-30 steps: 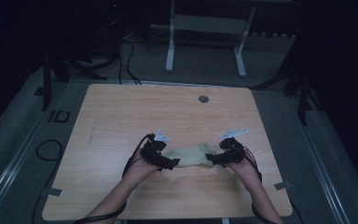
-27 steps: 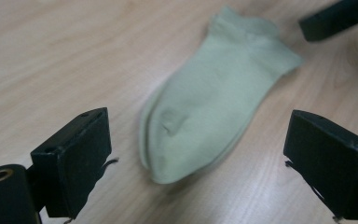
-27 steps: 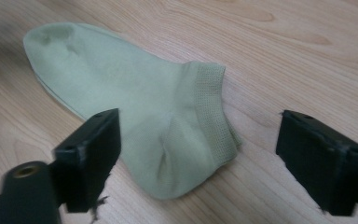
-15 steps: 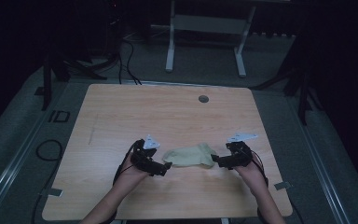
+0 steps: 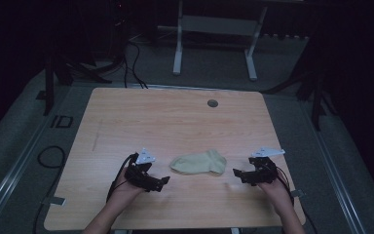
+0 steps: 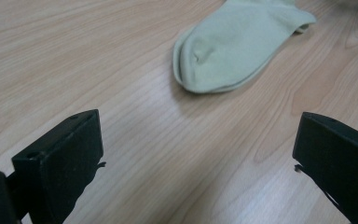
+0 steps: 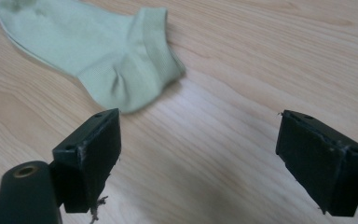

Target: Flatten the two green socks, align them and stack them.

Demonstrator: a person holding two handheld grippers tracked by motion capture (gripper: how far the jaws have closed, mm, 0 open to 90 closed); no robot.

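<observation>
A pale green ankle sock (image 5: pixel 198 163) lies flat on the wooden table (image 5: pixel 165 122), toe to the left and cuff to the right. My left gripper (image 5: pixel 161 183) rests on the table a short way left of the toe, open and empty. The left gripper view has the sock's toe (image 6: pixel 223 51) ahead of the spread jaws. My right gripper (image 5: pixel 237 174) sits just right of the cuff, open, nothing between its fingers. In the right gripper view the sock's cuff and heel (image 7: pixel 121 70) lie just beyond the left jaw.
A small round grey grommet (image 5: pixel 213 103) is set into the table near its far edge. Beyond the table a white metal frame (image 5: pixel 214 29) stands on the dark floor. Cables (image 5: pixel 48 156) run along the floor at the left.
Both grippers have let go of the sock and drawn apart, the left one leftward and the right one rightward. The sock now lies flat by itself between them.
</observation>
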